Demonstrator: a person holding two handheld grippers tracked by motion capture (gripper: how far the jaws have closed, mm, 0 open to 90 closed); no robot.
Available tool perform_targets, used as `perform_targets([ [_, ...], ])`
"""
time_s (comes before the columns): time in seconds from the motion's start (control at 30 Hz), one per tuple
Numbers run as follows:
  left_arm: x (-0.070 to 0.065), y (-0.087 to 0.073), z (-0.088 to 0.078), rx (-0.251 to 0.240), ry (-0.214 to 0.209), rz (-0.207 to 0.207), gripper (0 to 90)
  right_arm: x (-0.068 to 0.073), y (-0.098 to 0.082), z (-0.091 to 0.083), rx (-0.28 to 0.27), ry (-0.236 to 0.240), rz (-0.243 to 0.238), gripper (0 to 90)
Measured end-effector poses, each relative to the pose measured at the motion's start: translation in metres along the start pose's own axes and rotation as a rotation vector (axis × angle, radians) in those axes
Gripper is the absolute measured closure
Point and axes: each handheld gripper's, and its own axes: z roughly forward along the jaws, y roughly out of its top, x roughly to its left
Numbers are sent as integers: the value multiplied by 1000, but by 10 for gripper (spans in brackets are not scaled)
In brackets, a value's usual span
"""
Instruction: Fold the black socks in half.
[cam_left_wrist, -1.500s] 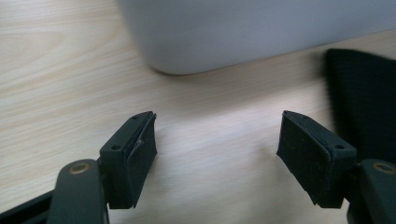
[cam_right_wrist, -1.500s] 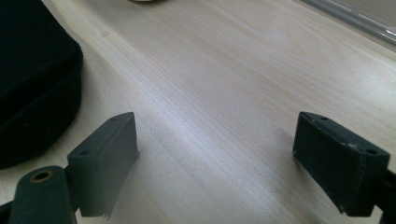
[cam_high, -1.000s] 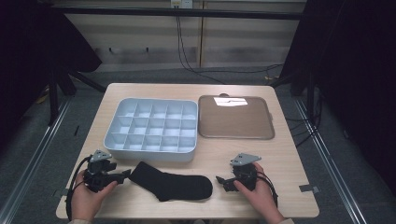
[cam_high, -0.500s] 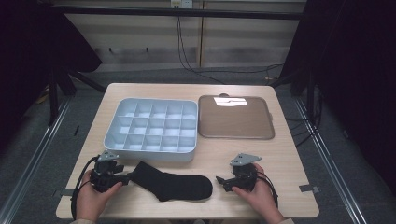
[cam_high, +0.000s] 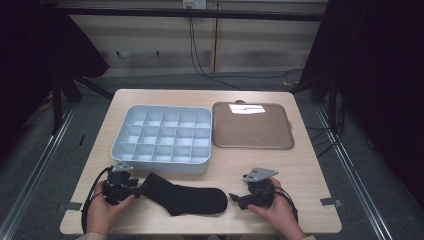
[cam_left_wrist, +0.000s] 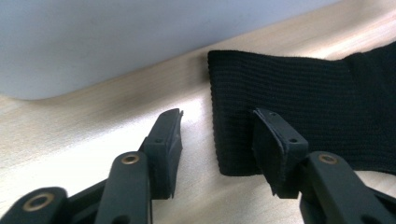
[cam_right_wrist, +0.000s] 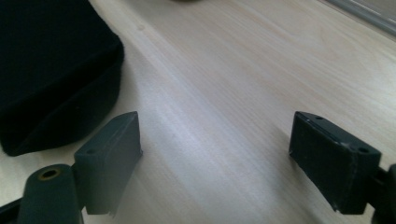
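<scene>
- My left gripper (cam_high: 134, 186) has moved in to the cuff end of the black sock (cam_high: 186, 196). A second ago it sat a little way off from the sock, and now it is right at it.
- Its jaws have just been closing. In the left gripper view, one jaw is over the cuff (cam_left_wrist: 280, 98) and the other is on the bare wood beside it. The cuff edge sits between them, but the pads do not squeeze it yet, so the left gripper holds nothing.
- I think this means I am about to pinch the cuff. The jaws need to close more before I can lift the sock.
- My right gripper (cam_high: 235, 198) has not moved. Its jaws are wide open with only the wooden surface (cam_right_wrist: 224, 93) between them. The toe end of the sock (cam_right_wrist: 51, 70) is just beside it, not touching.
- The sock lies flat on the surface, near my edge, between the two grippers. It is black, soft and ribbed at the cuff. It bends a bit in the middle.
- Just behind the sock is the pale blue box with many little boxes (cam_high: 161, 137) inside. All of them look empty. A brown tray (cam_high: 252, 126) sits next to it.
</scene>
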Motion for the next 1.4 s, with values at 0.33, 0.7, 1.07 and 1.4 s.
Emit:
perform_targets([
  [0.33,0,2,2,25,-36,-22,616,4,-1,-1,-4,22,-13,180],
  [0.7,-5,7,3,52,-57,-62,797,3,-3,-4,-28,22,-7,373],
  [1.07,-10,12,-2,33,-79,-57,801,11,-3,-14,3,75,-81,804],
  [1.4,-16,18,-10,11,-103,-63,805,25,0,-20,20,156,-142,900],
])
